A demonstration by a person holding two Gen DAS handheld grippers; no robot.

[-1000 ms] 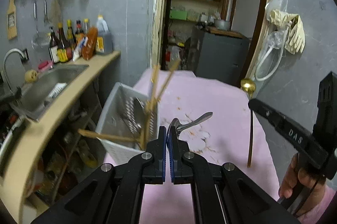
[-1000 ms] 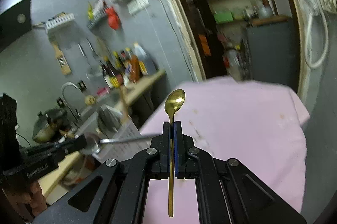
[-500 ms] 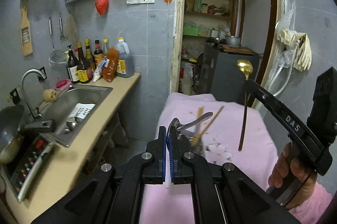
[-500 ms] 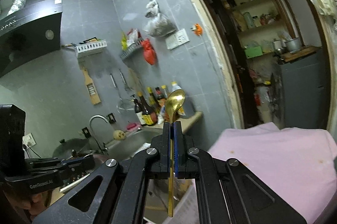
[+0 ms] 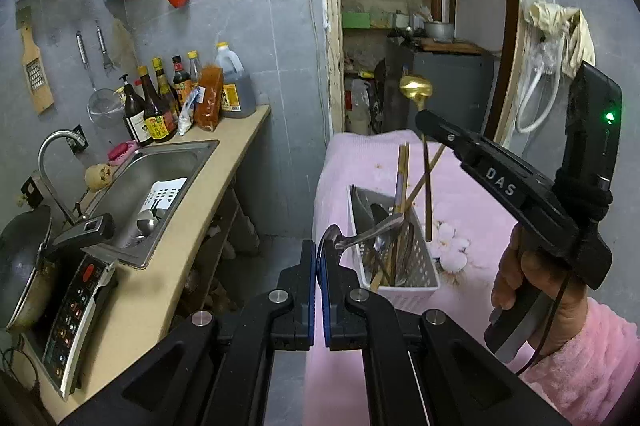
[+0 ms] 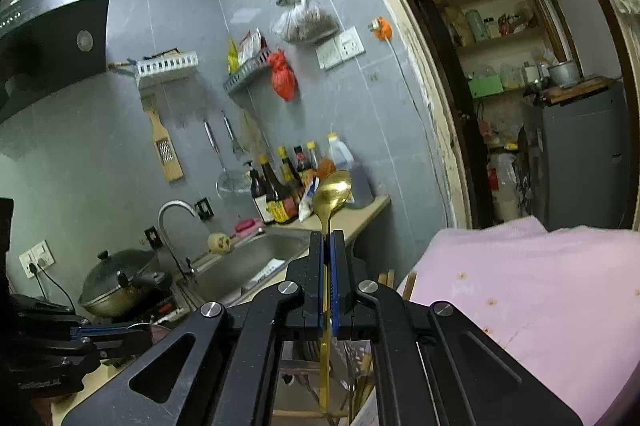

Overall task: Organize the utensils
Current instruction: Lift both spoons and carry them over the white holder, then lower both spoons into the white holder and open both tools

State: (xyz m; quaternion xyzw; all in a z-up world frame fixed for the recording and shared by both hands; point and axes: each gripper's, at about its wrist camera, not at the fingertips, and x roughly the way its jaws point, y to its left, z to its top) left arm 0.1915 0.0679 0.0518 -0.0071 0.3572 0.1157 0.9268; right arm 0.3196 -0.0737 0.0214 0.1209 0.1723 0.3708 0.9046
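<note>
While the left gripper [image 5: 319, 258] pinches a silver spoon [image 5: 370, 232], right gripper [image 6: 329, 250] jaws clamp a gold spoon [image 6: 332, 191] upright, bowl up.

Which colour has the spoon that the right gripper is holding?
Gold. The spoon shows best in the right wrist view, clamped upright in the right gripper.

A home kitchen: steel sink [image 5: 156, 181] in a counter, sauce bottles [image 5: 156, 105], a wok [image 6: 120, 284], and a range hood [image 6: 52, 37].
</note>
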